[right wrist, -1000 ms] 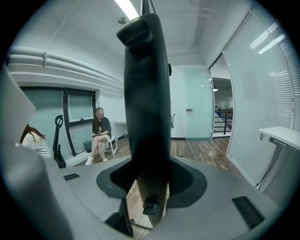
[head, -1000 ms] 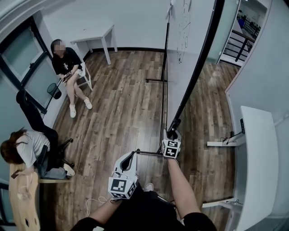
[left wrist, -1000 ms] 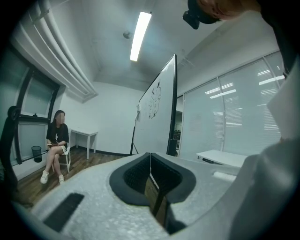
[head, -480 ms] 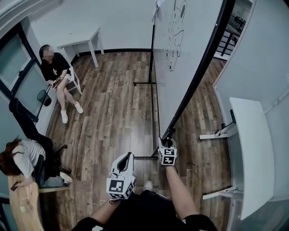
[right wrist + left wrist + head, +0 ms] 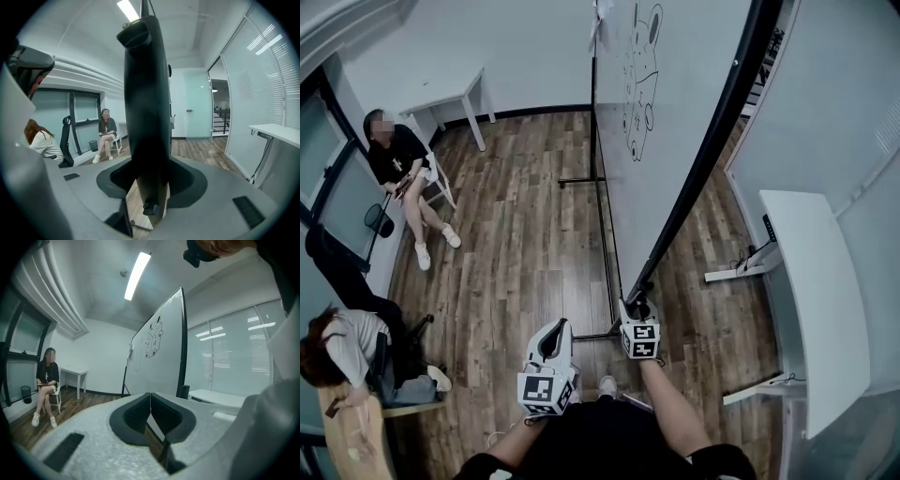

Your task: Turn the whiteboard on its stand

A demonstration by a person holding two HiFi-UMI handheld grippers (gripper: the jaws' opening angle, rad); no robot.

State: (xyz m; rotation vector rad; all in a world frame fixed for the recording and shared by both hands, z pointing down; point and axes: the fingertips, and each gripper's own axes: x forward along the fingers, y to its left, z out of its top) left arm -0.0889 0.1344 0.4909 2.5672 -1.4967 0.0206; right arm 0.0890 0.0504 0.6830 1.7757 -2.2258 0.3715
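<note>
My right gripper (image 5: 639, 305) held the whiteboard (image 5: 670, 131) by its black frame (image 5: 143, 108), fingers (image 5: 190, 180) clamped on either side of the edge near the board's lower corner. The board stood on its black stand (image 5: 602, 216) over the wood floor (image 5: 516, 244), a cartoon drawing on its face. My left gripper (image 5: 555, 336) hung just beside, off the board, its fingers (image 5: 133, 416) pressed together on nothing. A person (image 5: 398, 164) sat by the far wall.
</note>
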